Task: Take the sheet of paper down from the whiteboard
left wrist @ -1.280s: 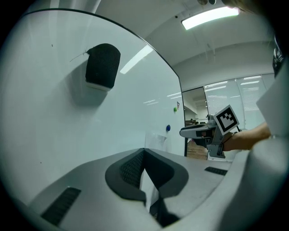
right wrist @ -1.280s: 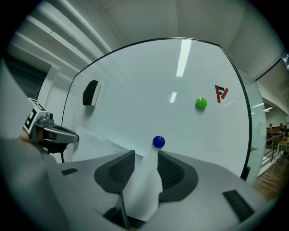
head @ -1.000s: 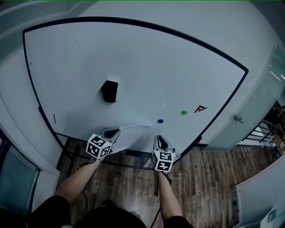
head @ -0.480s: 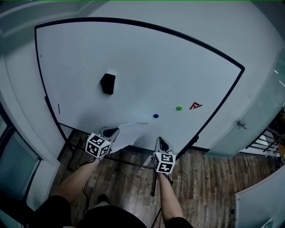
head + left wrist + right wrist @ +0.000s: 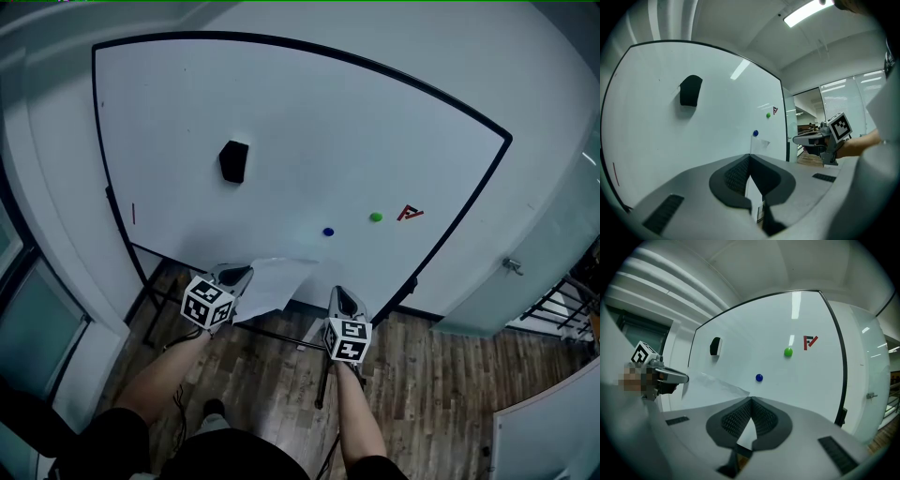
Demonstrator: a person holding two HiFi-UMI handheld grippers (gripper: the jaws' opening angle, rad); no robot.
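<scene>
Office corner with a wall-mounted whiteboard (image 5: 281,141) above a wooden floor; since a moment ago both hands have drawn back from the board and the right claw (image 5: 337,294) has closed, jaws together, seemingly on nothing; the sheet of paper (image 5: 272,286) hangs clear of the board, near its lower edge, clamped at its left side in the left claw (image 5: 238,278); the removal therefore looks essentially complete; the forearms reach forward side by side, claws roughly level and aimed at the board.
</scene>
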